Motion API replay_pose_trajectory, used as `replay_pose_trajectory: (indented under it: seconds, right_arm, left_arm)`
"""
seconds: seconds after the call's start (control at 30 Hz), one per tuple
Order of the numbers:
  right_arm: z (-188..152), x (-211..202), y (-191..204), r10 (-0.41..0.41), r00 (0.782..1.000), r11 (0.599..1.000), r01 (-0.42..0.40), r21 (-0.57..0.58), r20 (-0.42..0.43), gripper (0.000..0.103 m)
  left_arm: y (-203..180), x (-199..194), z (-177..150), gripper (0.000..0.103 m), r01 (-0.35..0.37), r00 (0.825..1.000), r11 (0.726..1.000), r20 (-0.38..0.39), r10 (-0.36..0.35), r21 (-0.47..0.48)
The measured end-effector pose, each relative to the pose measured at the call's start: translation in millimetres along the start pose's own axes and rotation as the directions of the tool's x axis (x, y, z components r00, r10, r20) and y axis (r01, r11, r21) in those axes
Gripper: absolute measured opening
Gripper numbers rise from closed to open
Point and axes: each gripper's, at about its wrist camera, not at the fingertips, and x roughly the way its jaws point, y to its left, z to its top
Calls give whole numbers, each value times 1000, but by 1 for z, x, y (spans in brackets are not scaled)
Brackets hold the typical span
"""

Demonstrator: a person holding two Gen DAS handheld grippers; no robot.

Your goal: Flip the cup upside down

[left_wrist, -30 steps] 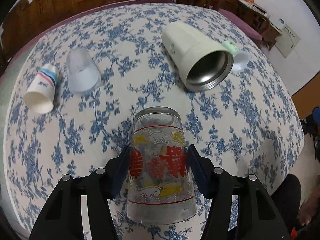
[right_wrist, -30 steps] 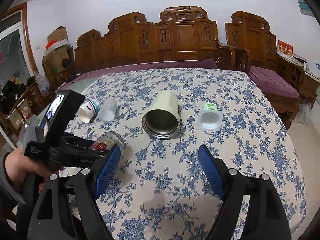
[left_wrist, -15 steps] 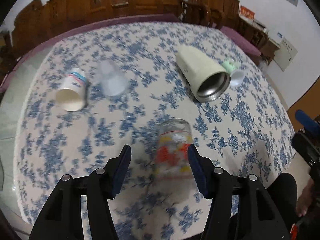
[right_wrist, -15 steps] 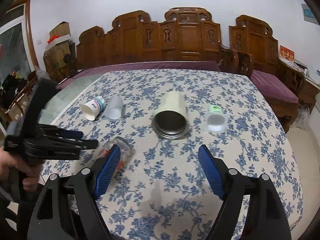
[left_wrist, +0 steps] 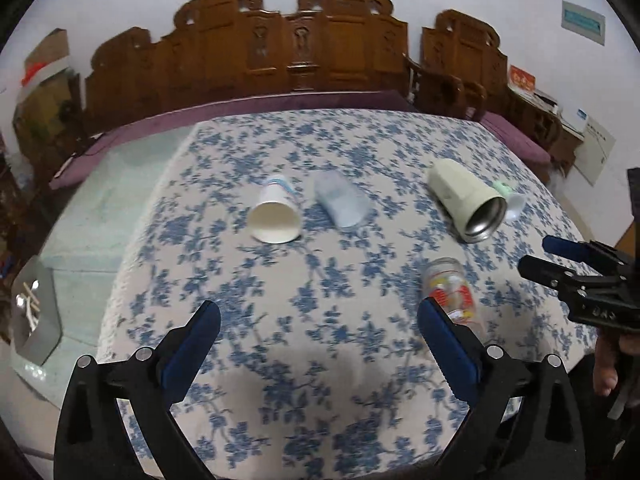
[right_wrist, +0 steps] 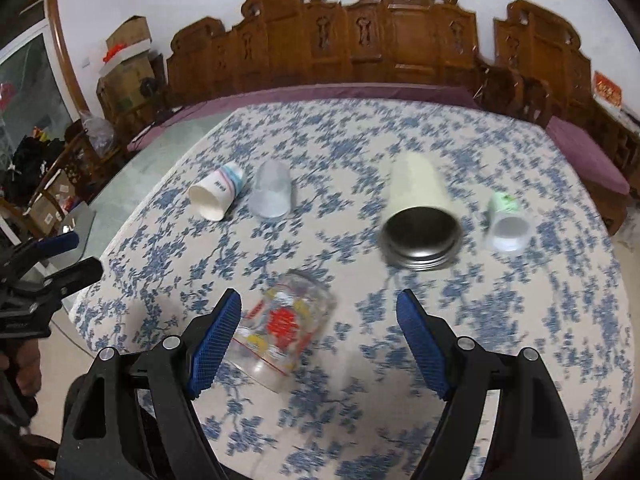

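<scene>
A clear glass cup with red and yellow print (left_wrist: 452, 294) (right_wrist: 286, 322) stands upside down on the blue-flowered tablecloth near the front edge. My left gripper (left_wrist: 320, 352) is open and empty, pulled back to the left of the glass. My right gripper (right_wrist: 320, 336) is open and empty above the table; the glass sits just inside its left finger in that view. The right gripper also shows at the right edge of the left wrist view (left_wrist: 576, 276).
Lying on their sides are a white paper cup (left_wrist: 276, 216) (right_wrist: 218, 194), a frosted plastic cup (left_wrist: 340, 200) (right_wrist: 272, 196), a cream steel tumbler (left_wrist: 466, 206) (right_wrist: 418, 216) and a small green-and-white cup (left_wrist: 510, 200) (right_wrist: 506, 222). Carved wooden benches (right_wrist: 360, 40) stand behind the table.
My left gripper let go of the glass, opened wide and drew back up and to the left. The glass now stands alone, upside down. My right gripper moved over towards it.
</scene>
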Motion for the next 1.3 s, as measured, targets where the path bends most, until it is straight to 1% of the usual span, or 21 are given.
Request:
replay_pose_trajectory:
  seconds: [0.07,0.1,0.2,0.3,0.4,0.43,0.53,0.7,0.73,0.8,0.83,0.87,0.93,1.07,1.17,1.3]
  right_arm:
    - [5,11,7,11,1000,1000,-10,12,-21,82]
    - [9,17,11,30,999,999,-29,15,-36,82]
    - [16,32,20,30,997,999,-29,20,-72,82]
    - [19,57,27,18,988,1000,-16,14,-151,82]
    - [17,83,26,9,969,999,2,44,-245,82]
    - [15,91,23,17,960,998,3,69,-278,82]
    - [10,104,18,56,939,990,-9,139,-339,82]
    - [8,120,16,73,914,983,0,181,-399,82]
    - [9,124,14,72,908,982,8,188,-413,79]
    - [10,130,12,72,898,981,15,194,-434,77]
    - [9,134,11,76,890,980,16,196,-450,75]
    - [10,137,11,75,886,981,17,194,-458,72]
    - [10,141,10,72,878,981,22,191,-473,72]
    - [11,145,10,68,878,981,27,191,-474,69]
    - [10,143,9,77,885,980,17,197,-459,65]
    - [10,140,5,86,893,979,7,205,-443,61]
  left_arm:
    - [8,0,-4,95,-9,1000,1000,-2,9,-18]
    - [13,2,-7,95,-15,1000,999,-13,15,-33]
    - [22,2,-14,95,-15,1000,998,-11,14,-57]
    - [29,1,-18,95,-20,1000,997,-7,19,-71]
    - [32,1,-20,95,-24,1000,997,-7,23,-76]
    - [33,1,-20,95,-24,1000,996,-5,24,-83]
    - [37,2,-22,95,-22,1000,995,-9,21,-93]
    - [41,5,-23,95,-26,1000,995,-17,24,-101]
    - [41,5,-22,95,-24,1000,995,-17,23,-102]
    - [42,6,-23,95,-28,999,994,-19,27,-102]
    - [42,6,-23,95,-30,999,994,-17,28,-105]
    - [43,6,-23,95,-32,999,994,-14,31,-109]
    - [43,6,-23,95,-31,999,993,-12,30,-113]
    - [43,5,-23,95,-32,999,993,-10,31,-112]
    - [42,6,-23,95,-33,999,994,-13,32,-105]
    - [36,10,-27,95,-33,999,995,-26,31,-90]
